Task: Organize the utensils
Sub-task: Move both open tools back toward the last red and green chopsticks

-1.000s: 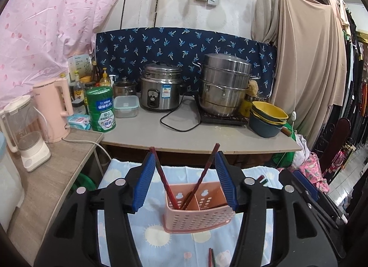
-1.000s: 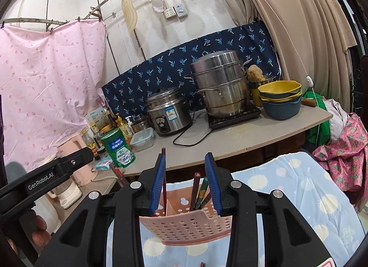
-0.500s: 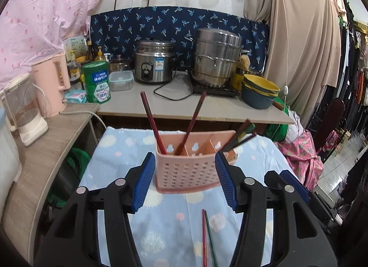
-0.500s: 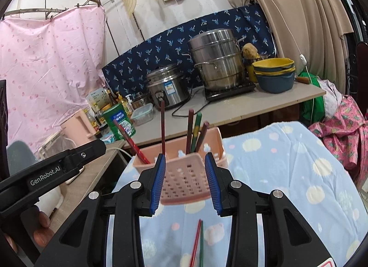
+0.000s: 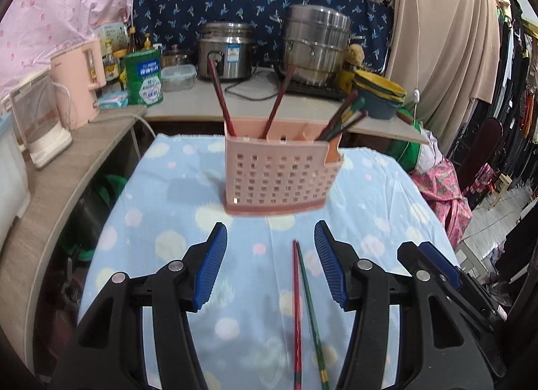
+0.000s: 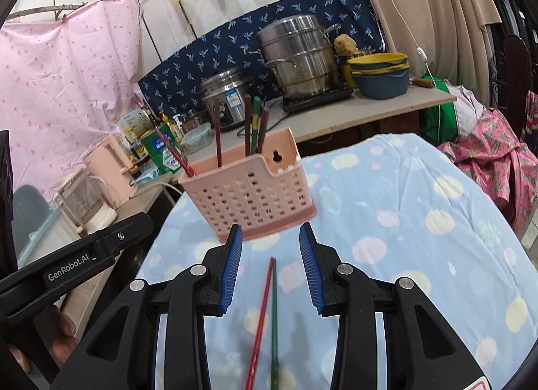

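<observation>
Right wrist view alone shows keyhole slot (image 6: 277, 156) in pink holder (image 6: 248, 191).

- The left wrist view looks forward and downward along the left gripper (image 5: 270, 232), close above a blue spotted cloth (image 5: 175, 188), squarely facing the pink basket (image 5: 279, 174).
- The right wrist view looks the same way along the right gripper (image 6: 270, 235), from further right, so the basket (image 6: 248, 188) shows at an angle.
- Both share the basket, two loose chopsticks (image 5: 302, 306) (image 6: 269, 316) between the fingers, and the desk (image 5: 302, 107) (image 6: 370, 111) behind.
- The right wrist view catches the left gripper's body at its left edge.
</observation>
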A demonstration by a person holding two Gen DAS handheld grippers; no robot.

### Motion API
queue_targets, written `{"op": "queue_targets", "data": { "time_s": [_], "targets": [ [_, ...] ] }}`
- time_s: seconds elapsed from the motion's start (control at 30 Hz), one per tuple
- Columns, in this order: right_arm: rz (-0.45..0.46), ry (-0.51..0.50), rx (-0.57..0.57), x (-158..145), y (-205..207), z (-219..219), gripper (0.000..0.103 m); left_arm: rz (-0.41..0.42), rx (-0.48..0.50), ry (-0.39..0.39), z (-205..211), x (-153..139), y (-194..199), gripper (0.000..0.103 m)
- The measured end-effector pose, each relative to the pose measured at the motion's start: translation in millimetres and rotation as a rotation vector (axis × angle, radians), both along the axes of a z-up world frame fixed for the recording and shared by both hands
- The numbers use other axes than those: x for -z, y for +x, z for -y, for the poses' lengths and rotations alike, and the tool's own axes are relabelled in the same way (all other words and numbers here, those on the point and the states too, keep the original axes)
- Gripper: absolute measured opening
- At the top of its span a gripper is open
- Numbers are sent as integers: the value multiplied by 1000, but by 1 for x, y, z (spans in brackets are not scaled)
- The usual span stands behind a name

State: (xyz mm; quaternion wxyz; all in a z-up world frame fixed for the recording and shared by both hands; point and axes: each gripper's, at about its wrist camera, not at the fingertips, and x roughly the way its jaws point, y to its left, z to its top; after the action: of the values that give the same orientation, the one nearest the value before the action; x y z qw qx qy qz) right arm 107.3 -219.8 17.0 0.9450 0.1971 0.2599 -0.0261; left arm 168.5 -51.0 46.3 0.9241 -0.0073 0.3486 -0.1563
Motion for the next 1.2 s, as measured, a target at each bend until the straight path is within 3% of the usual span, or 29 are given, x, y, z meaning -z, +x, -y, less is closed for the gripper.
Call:
{"op": "queue_targets", "data": {
  "time_s": [0.6, 0.97, 1.2],
  "targets": [
    [-196, -55, -97, 81, -68, -35, 35, -237, 5, 53, -19, 111, -70, 51],
    [-268, -71, -148, 111, -82, -58, 35, -284, -12, 77, -32, 139, -92, 51],
    [-298, -82, -155, 122, -78, -61, 35, -267, -13, 89, -32, 140, -96, 51]
  ]
}}
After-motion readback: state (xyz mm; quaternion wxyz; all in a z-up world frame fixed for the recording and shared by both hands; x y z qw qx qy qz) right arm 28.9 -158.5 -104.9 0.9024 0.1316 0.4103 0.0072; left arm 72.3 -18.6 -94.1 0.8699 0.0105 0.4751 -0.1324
